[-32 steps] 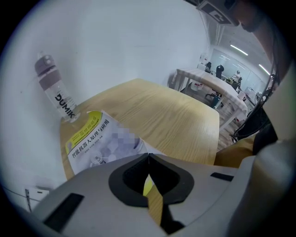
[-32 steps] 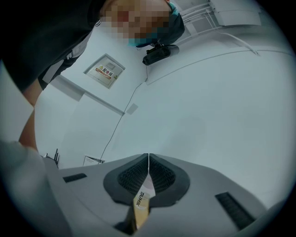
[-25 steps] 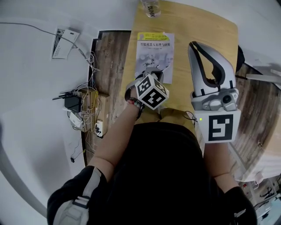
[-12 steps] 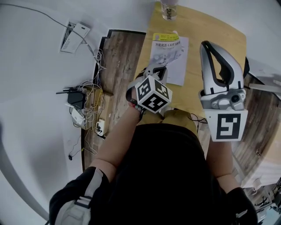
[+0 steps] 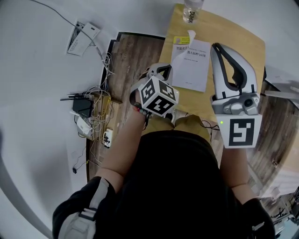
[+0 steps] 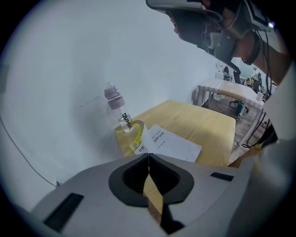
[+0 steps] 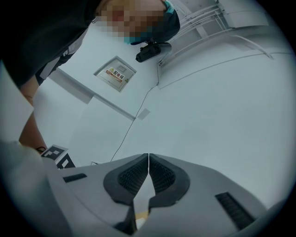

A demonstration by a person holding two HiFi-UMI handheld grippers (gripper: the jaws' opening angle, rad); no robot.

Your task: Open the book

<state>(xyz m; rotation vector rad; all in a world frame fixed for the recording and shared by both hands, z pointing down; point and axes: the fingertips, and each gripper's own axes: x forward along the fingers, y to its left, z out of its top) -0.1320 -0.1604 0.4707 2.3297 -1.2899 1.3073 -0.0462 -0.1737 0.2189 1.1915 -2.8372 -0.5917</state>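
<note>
The book (image 5: pixel 190 64) lies on the yellow-wood table (image 5: pixel 233 32) with a white printed page facing up. Its yellow-edged cover (image 5: pixel 182 41) is lifted and curls toward the bottle (image 5: pixel 192 11); the left gripper view shows the cover (image 6: pixel 134 136) standing beside the white page (image 6: pixel 173 143). My left gripper (image 5: pixel 161 71) hovers at the table's left edge, apart from the book, shut (image 6: pixel 149 155) with nothing in it. Right of the book, my right gripper (image 5: pixel 217 47) is raised; it is shut and empty (image 7: pixel 148 155) and faces a white wall.
A clear plastic bottle (image 6: pixel 121 119) stands at the table's far end by the wall. On the floor to the left lie a tangle of cables and a router (image 5: pixel 84 107) and a white box (image 5: pixel 81 37). Another table (image 6: pixel 222 90) stands beyond.
The picture cover that faced up earlier has turned over toward the bottle, and a white page now shows. My left gripper has drawn back from the book to the left and risen.
</note>
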